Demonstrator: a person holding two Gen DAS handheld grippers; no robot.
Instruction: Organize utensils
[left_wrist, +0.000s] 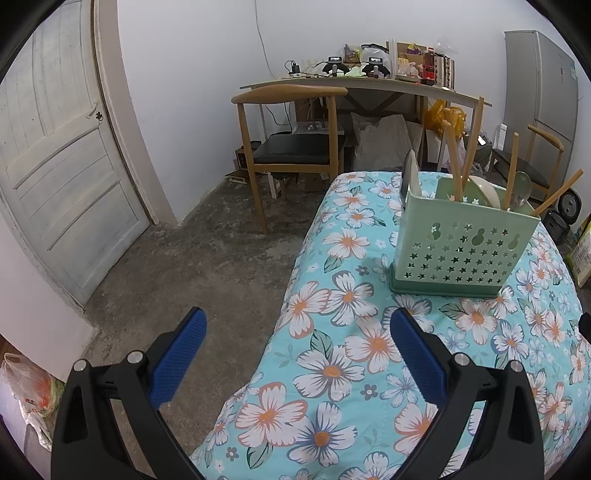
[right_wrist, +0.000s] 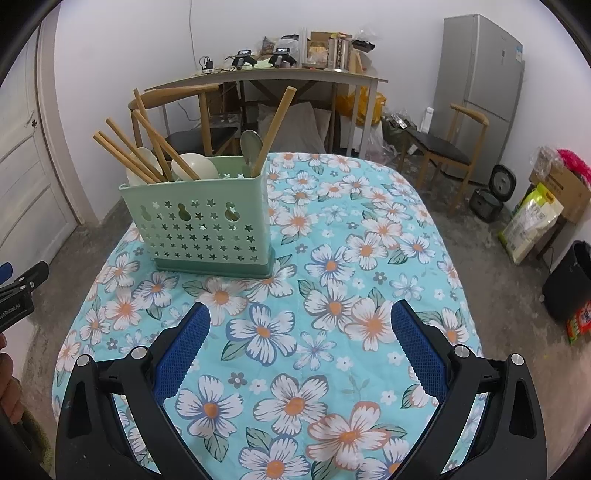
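Both claws, left (left_wrist: 297, 360) and right (right_wrist: 300, 347), wide, empty, over tabletop (right_wrist: 369, 229). Caddy (right_wrist: 207, 229) at eleven o'clock, holding chopsticks (right_wrist: 162, 147) and spoons (right_wrist: 195, 166). Probably light, stiff, slippery; best pinched mid-shaft.

My right gripper (right_wrist: 299, 343) is showing blue pads (right_wrist: 184, 350) with a fine knurled rubbery grain on matt black plastic arms with bright metal screws. The tablecloth (right_wrist: 369, 229) under me is looking like soft quilted cloth, matt and floral. The green holder (right_wrist: 199, 225) far left is looking like smooth pierced plastic, carrying plain matt wooden chopsticks (right_wrist: 147, 147), glossy pale spoons (right_wrist: 195, 166) and one dull metal spoon (right_wrist: 251, 144)
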